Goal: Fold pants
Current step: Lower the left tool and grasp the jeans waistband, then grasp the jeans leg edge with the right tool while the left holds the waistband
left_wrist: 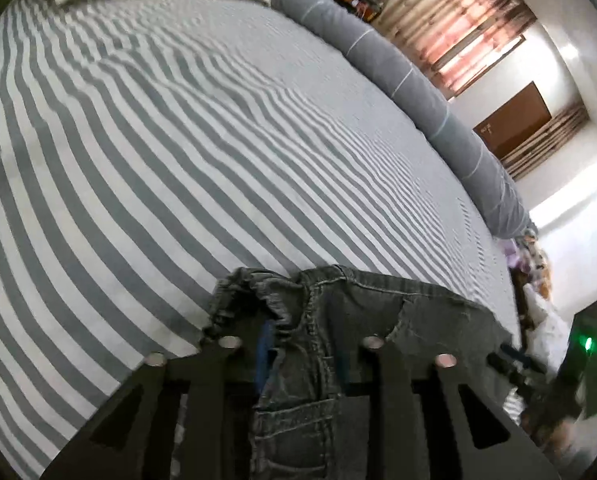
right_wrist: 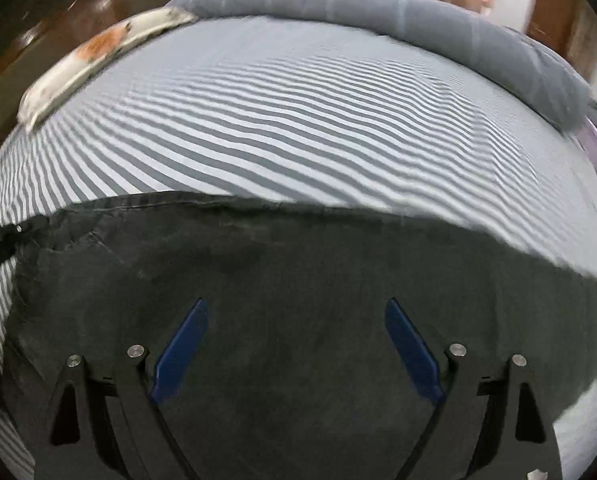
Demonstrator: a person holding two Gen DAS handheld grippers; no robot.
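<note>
- Striped bed (left_wrist: 138,168) filling both views, grey and white bands running across the sheet.
- Long grey bolster (right_wrist: 378,4) along the far edge of the bed; floral pillow (right_wrist: 98,56) at the far left corner.
- Dark denim pants (right_wrist: 282,280) spread flat on the near part of the bed, one straight seamed edge facing the far side.
- In the left wrist view, gathered waistband of the pants (left_wrist: 322,320) bunched up right at the camera, draped over the tool.
- Left gripper (left_wrist: 302,356) closed tight on that waistband, fabric pinched between its fingers, blue pads almost hidden.
- Right gripper (right_wrist: 296,340) spread wide above the pants, blue fingers (right_wrist: 180,350) well apart, nothing between them.
- Left tool's black body peeking in at the left edge of the right wrist view, touching the pants' corner.
</note>
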